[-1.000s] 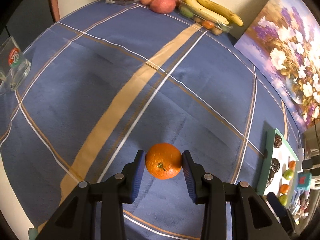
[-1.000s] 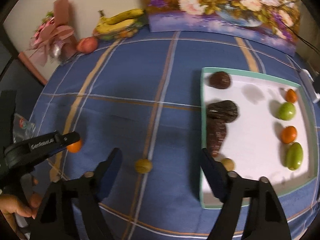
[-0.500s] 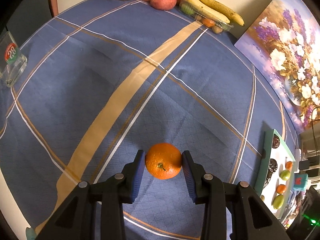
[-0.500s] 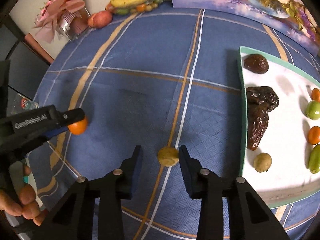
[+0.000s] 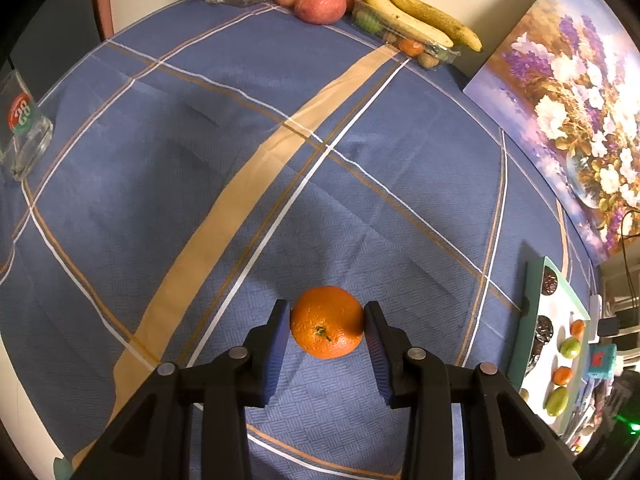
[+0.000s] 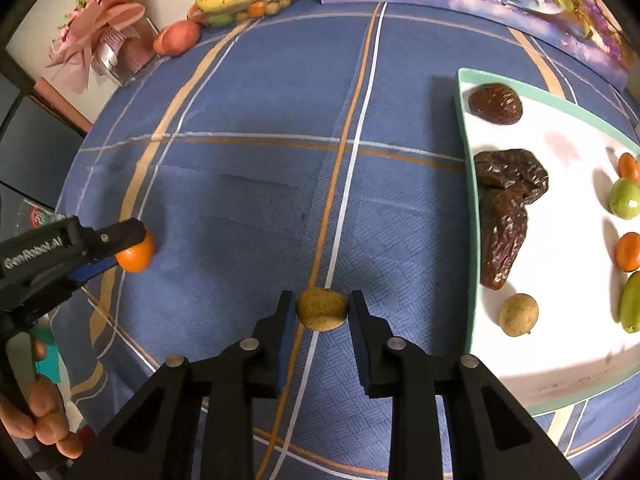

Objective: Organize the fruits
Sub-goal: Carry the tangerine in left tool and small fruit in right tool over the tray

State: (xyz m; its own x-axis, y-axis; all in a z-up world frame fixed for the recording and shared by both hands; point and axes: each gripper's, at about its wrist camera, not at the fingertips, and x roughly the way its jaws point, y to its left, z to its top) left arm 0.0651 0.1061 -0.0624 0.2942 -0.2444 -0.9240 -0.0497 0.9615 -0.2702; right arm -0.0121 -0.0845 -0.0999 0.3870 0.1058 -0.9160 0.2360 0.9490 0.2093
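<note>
My left gripper is shut on an orange mandarin, both blue pads pressed to its sides just above the blue checked tablecloth. In the right wrist view the same mandarin shows at the far left, with a person's fingers on that tool's handle. My right gripper is shut on a small round tan fruit that rests on the cloth. To its right is a white tray with a teal rim. It holds dark wrinkled dates, another tan fruit, green fruits and small oranges.
Bananas lie on a clear box of small fruit at the far edge, with red apples beside them. A pink-ribboned gift stands at the back. A flower painting leans on the wall. A glass stands far left.
My right gripper came down over the tan fruit and its wide-open jaws closed onto it. The left gripper kept still with the mandarin.
</note>
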